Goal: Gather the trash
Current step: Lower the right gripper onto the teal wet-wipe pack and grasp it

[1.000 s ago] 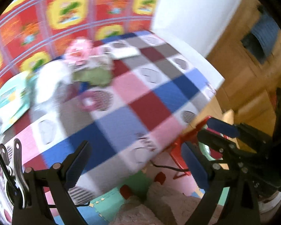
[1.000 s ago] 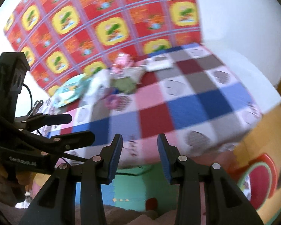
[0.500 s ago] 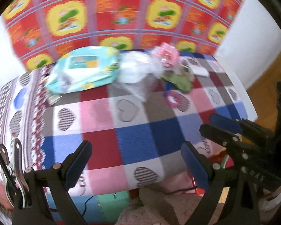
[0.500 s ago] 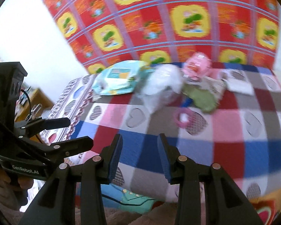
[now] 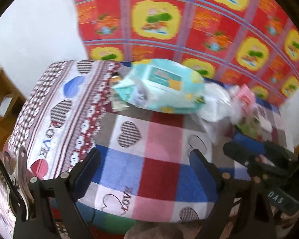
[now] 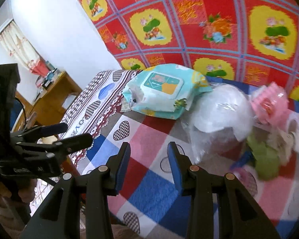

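On the checked cloth point(image 6: 149, 187) at the table's far side, against the red floral hanging point(image 6: 209, 25), lies the trash: a clear bag point(image 6: 219, 115) with white contents, a pink wrapper point(image 6: 271, 101) just right of it, and a green scrap point(image 6: 267, 159) nearer the front edge. Blurred in both views; contact between these pieces cannot be resolved. A teal wipes pack point(image 6: 165, 91) lies left of the bag, its right end touching or overlapping it. Right gripper point(image 6: 148, 165): jaws parted, nothing between them, over the cloth short of the bag. Left gripper point(image 5: 144, 176): jaws spread wide, empty, above the near edge of the cloth. In the left wrist view the pack point(image 5: 161, 87) sits centre, with the bag point(image 5: 215, 105) and pink wrapper point(image 5: 246, 96) to its right. Each gripper appears at the edge of the other's view. A wooden cabinet point(image 6: 53, 91) stands beyond the table's left end.
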